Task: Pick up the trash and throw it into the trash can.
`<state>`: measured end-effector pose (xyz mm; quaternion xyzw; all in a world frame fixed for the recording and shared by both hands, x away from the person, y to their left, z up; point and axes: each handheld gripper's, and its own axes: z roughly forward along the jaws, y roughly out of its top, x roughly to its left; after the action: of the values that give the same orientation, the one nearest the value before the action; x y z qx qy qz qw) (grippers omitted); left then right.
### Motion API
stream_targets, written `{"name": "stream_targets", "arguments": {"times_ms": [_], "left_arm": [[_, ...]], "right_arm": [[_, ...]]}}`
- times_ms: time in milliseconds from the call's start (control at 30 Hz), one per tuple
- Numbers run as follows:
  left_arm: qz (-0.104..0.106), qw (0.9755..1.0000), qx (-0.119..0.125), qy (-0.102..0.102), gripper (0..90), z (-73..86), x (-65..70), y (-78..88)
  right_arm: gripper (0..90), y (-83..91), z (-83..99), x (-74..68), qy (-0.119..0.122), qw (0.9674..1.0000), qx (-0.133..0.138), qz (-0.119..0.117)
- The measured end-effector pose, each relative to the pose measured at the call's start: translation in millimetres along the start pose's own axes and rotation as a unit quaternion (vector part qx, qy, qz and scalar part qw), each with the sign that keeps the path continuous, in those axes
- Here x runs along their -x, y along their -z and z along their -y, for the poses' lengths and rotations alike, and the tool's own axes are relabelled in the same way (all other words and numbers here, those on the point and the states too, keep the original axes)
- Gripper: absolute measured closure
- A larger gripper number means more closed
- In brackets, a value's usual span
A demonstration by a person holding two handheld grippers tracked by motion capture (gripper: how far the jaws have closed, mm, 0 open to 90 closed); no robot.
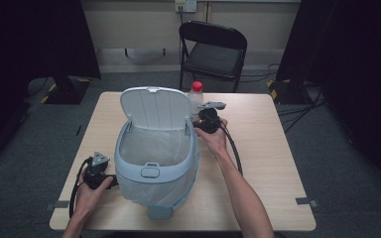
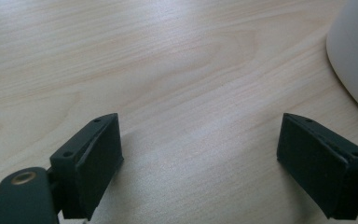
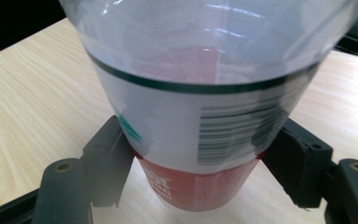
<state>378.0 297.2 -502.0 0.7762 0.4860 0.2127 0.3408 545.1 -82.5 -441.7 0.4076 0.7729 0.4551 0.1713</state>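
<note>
A clear plastic bottle [image 1: 196,99] with a red cap and a red-and-white label [image 3: 191,135] stands upright on the wooden table [image 1: 278,163], just behind the right side of a pale blue bin [image 1: 154,183]. The bin's lid [image 1: 155,106] is tipped up and a clear liner shows inside. My right gripper [image 1: 199,120] is shut on the bottle; its jaws press both sides of the label [image 3: 196,140]. My left gripper [image 2: 200,140] rests open low over the table, left of the bin [image 2: 354,56], at the near left of the high view [image 1: 100,171], with nothing between its jaws.
A black folding chair [image 1: 213,49] stands beyond the table's far edge. Cables trail from both grippers across the tabletop. Bare wood lies to the right of the bin and along the left edge.
</note>
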Motion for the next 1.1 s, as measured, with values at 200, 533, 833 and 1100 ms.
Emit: {"name": "stream_targets", "arguments": {"times_ms": [200,533,833,1100], "left_arm": [[0.001,1.0000,0.000,0.002,13.4,0.0,0.1,-0.2],[0.001,1.0000,0.000,0.001,13.4,0.0,0.1,-0.2],[0.001,1.0000,0.000,0.001,13.4,0.0,0.0,-0.2],[0.004,1.0000,0.000,0.000,13.3,-0.1,-0.8,-0.2]], "right_arm": [[28.2,22.5,7.5,11.4,-0.012,0.9999,0.001,-0.002],[28.2,59.1,17.0,14.9,-0.045,0.9985,0.023,-0.022],[28.6,92.7,25.9,4.8,-0.053,0.9972,0.031,-0.044],[28.5,118.4,36.3,-1.2,-0.052,0.9960,0.044,-0.057]]}}
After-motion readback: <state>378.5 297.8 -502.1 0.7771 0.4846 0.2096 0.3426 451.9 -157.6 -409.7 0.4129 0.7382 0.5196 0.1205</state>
